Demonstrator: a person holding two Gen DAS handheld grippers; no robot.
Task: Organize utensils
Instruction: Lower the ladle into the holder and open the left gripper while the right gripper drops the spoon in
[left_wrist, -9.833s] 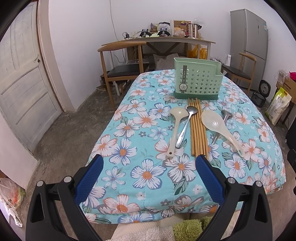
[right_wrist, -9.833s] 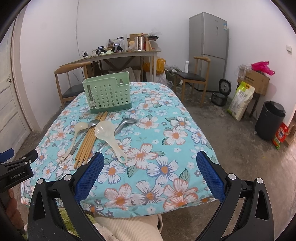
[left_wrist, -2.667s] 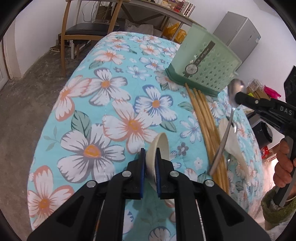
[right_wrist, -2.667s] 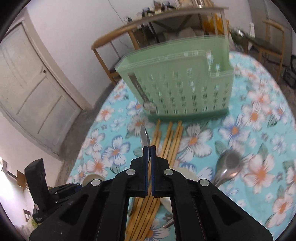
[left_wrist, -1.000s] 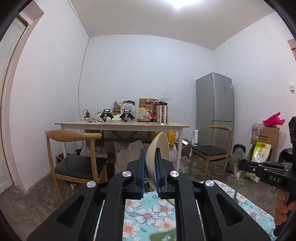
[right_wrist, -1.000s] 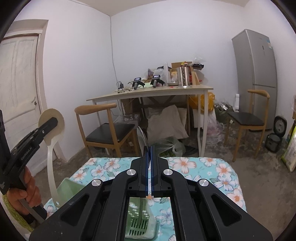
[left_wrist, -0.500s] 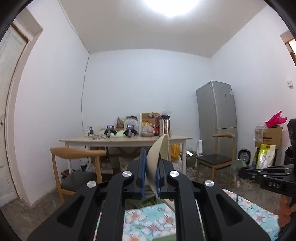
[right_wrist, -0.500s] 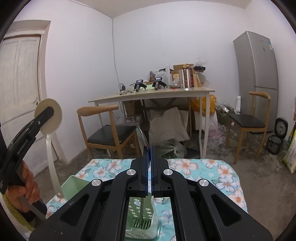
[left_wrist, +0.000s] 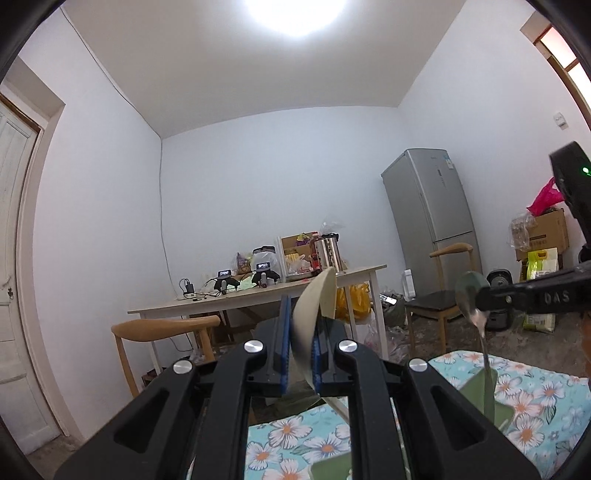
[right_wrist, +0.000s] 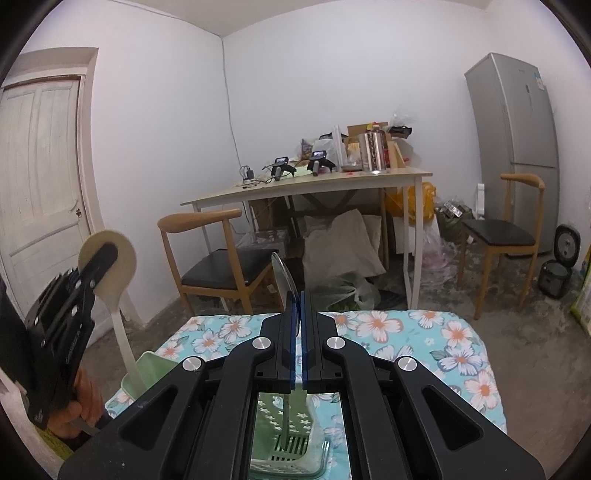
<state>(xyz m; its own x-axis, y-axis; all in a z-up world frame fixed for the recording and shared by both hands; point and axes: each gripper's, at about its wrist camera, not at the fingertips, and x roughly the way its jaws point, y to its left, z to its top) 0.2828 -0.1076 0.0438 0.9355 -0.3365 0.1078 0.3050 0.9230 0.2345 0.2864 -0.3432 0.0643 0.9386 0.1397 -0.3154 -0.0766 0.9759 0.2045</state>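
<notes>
In the left wrist view my left gripper (left_wrist: 300, 321) is shut on the bowl of a cream plastic spoon (left_wrist: 319, 295). Its handle slants down toward the green utensil basket (left_wrist: 476, 384). The right wrist view shows that gripper (right_wrist: 98, 258) at the left, with the cream spoon (right_wrist: 110, 243) hanging handle-down into the basket's near-left corner (right_wrist: 155, 363). My right gripper (right_wrist: 298, 295) is shut on the bowl of a metal spoon (right_wrist: 282, 277). The metal spoon's handle hangs straight down inside the basket (right_wrist: 291, 454). From the left wrist view, the right gripper (left_wrist: 480, 301) holds the metal spoon (left_wrist: 468, 291) over the basket.
The basket stands on a table with a floral cloth (right_wrist: 443, 343). Beyond it are a cluttered wooden table (right_wrist: 306, 184), two wooden chairs (right_wrist: 218, 266), a grey fridge (right_wrist: 517, 147), a rice cooker (right_wrist: 554, 273) on the floor and a white door (right_wrist: 40, 177) at the left.
My left gripper has rolled and sunk a little, so the cream spoon tilts and its handle reaches deeper into the basket's corner. The right gripper and metal spoon have kept still.
</notes>
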